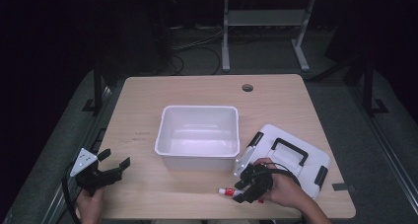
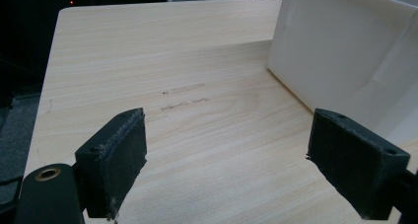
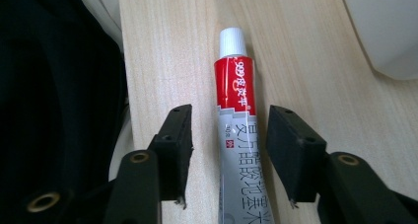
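A small tube (image 1: 227, 190) with a white cap, a red band and a grey body lies on the wooden table near the front edge; the right gripper view shows it (image 3: 235, 86) with Chinese print. My right gripper (image 1: 241, 192) is open, its jaws (image 3: 229, 145) standing either side of the tube's grey body with a gap on each side. My left gripper (image 1: 116, 158) is open at the front left, over bare table (image 2: 226, 155), with nothing between its jaws.
A white plastic bin (image 1: 197, 108) stands mid-table, empty; its wall (image 2: 340, 61) is to the right of my left gripper and its corner (image 3: 389, 26) is beyond the tube. A white lid (image 1: 310, 160) with black handle and latches lies at the right. A cable hole (image 1: 247, 88) sits far back.
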`<state>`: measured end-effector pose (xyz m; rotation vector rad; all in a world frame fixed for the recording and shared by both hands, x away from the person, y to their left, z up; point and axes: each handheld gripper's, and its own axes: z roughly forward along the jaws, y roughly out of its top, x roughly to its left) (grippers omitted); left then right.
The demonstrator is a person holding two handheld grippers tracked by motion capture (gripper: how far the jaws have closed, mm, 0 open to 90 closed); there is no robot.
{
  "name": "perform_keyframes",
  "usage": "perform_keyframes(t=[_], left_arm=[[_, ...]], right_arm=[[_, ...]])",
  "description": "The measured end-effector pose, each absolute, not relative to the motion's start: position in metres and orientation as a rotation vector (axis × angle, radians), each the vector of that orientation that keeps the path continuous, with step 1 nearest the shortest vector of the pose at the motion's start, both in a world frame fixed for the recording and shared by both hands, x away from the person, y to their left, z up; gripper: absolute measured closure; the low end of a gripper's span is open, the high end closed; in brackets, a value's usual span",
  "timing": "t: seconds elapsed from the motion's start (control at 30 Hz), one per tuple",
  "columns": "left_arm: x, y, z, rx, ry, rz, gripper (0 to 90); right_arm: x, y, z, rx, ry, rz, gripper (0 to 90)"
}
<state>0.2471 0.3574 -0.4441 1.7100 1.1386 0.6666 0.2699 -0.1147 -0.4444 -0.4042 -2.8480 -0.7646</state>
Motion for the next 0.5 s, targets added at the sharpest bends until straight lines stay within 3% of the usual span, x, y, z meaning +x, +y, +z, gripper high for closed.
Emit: perform_keyframes(t=[0.5], left_arm=[[0.2467, 0.3580, -0.4438, 1.707, 1.141, 0.665, 14.1]], right_arm=[[0.2681, -0.1122, -0.4464, -0.350, -2.899, -0.747, 62.4]])
